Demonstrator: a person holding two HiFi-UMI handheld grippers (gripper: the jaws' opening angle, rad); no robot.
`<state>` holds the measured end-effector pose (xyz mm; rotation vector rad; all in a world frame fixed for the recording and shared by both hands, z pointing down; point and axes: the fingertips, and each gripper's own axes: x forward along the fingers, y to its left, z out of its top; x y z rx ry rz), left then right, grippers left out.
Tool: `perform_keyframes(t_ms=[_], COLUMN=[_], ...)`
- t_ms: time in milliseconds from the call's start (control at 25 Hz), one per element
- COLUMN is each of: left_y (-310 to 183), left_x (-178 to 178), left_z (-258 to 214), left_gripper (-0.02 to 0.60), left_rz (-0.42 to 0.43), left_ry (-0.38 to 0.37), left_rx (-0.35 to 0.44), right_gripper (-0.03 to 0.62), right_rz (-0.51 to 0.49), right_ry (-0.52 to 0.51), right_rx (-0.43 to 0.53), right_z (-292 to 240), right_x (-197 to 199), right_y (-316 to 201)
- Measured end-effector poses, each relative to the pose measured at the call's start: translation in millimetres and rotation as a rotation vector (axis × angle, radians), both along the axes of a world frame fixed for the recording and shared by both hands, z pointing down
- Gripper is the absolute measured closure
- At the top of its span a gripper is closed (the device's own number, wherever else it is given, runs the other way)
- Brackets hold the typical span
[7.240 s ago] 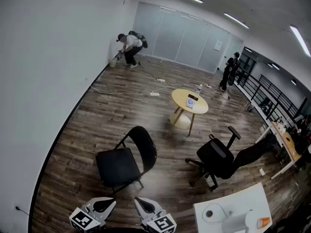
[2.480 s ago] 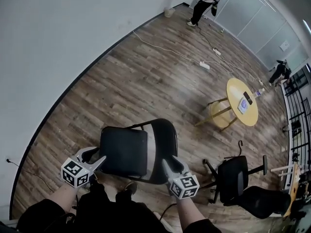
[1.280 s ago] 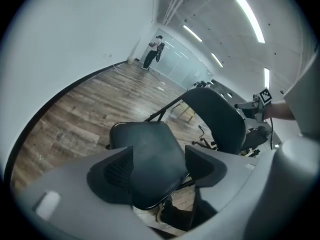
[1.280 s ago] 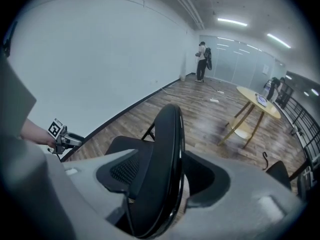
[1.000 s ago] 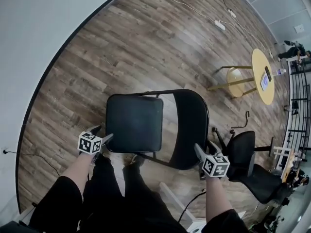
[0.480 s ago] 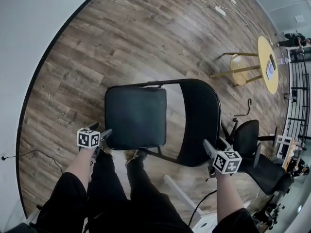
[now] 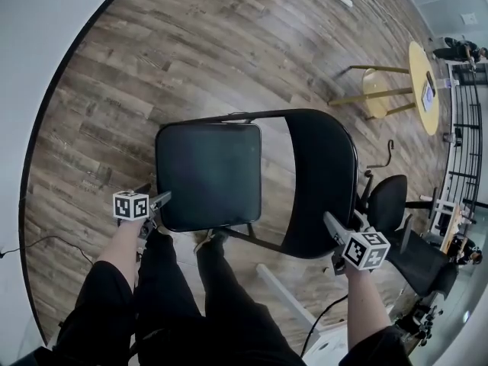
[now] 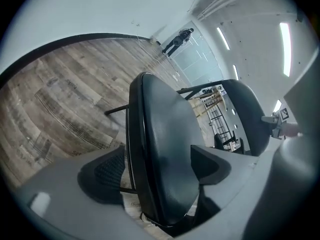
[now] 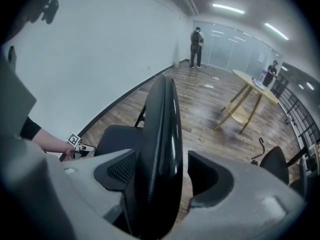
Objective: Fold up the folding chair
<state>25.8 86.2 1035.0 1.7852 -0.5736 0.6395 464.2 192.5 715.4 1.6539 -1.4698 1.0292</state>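
Black seat [image 7: 207, 175] edge, wood floor [image 7: 191, 52] around

Wood-plank floor [image 7: 191, 44], white wall [image 7: 30, 52], round yellow table [image 7: 419, 63], black office chair [image 7: 386, 203], person standing far off [image 9: 196, 41]

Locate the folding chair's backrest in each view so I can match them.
Head view: backrest right of centre, right of the seat.
Left gripper view: backrest upper right, behind the seat.
Right gripper view: backrest centre, edge-on, near-vertical.
Shared landmark: the seat, lower left in the right gripper view.
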Motion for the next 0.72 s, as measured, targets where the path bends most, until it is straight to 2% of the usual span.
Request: perform_keyframes(t_ms=[320,720], left_y=[8,9], left_x=[8,24], left_z=[26,37], left_gripper=[0.167,0.169], left_rz=[0.018,0.024], left_ry=[0.067,0.241], left_rx=[-0.029,-0.069], right_gripper=[0.283,0.283], right_rz=[0.003,-0.040], right_ry=[-0.085,-0.182], right_rx=[0.006,-0.006], right_z=[7,6], right_x=[-3,-16], right_y=[0,0])
